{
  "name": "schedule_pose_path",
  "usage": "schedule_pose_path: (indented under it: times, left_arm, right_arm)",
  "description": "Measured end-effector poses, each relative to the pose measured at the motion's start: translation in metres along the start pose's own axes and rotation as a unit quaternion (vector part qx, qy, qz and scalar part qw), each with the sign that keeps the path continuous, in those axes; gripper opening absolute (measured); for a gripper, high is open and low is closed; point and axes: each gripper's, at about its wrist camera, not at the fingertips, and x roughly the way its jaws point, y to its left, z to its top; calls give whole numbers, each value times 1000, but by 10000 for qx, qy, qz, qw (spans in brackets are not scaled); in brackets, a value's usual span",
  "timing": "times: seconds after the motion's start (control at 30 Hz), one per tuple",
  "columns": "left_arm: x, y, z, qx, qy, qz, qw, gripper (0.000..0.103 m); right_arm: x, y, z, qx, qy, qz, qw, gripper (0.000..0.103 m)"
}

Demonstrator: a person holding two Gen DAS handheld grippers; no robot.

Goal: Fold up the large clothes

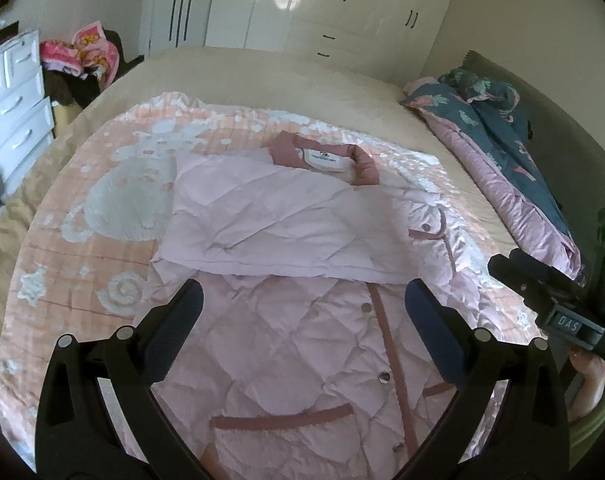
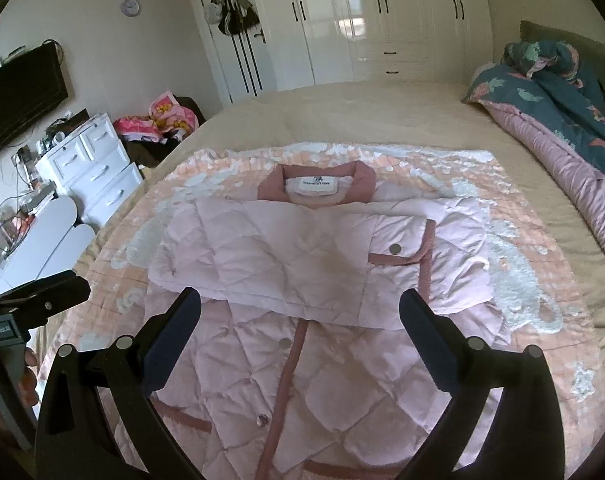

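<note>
in the left wrist view the left gripper (image 1: 304,312) hangs over the lower half of a pale pink quilted jacket (image 1: 302,344), jaws spread wide with nothing between them. the jacket lies flat, front up, on a peach patterned blanket (image 1: 82,264) on the bed (image 1: 302,80), collar (image 1: 326,156) toward the far side, and both sleeves look already folded across the chest (image 1: 278,228). the other tool shows at the right edge, clear of the cloth. in the right wrist view the right gripper (image 2: 300,320) is likewise open wide and empty above the jacket's lower front, near the trimmed placket (image 2: 286,368), with the sleeve cuff (image 2: 402,252) lying on top of the chest. so the sleeve stage seems done, and the step in hand is probably the lengthwise fold. that calls for each tool to drop to a hem corner, which sits below the frames here, pinch through the puffy layers, and carry the hem up toward the collar evenly.
</note>
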Motion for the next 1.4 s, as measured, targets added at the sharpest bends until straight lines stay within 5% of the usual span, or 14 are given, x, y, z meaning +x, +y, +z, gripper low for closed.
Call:
schedule_pose_path:
  times: [0.57, 1.4]
  left_arm:
    - [-43, -11, -22, 244, -244, 26, 9994, 95]
    - [-68, -11, -64, 383, -379, 226, 9983, 95]
  right_arm:
    - [-63, 4, -9, 73, -432, 303, 9986, 99]
    - [-106, -14, -53, 19, -448, -1, 9990, 99]
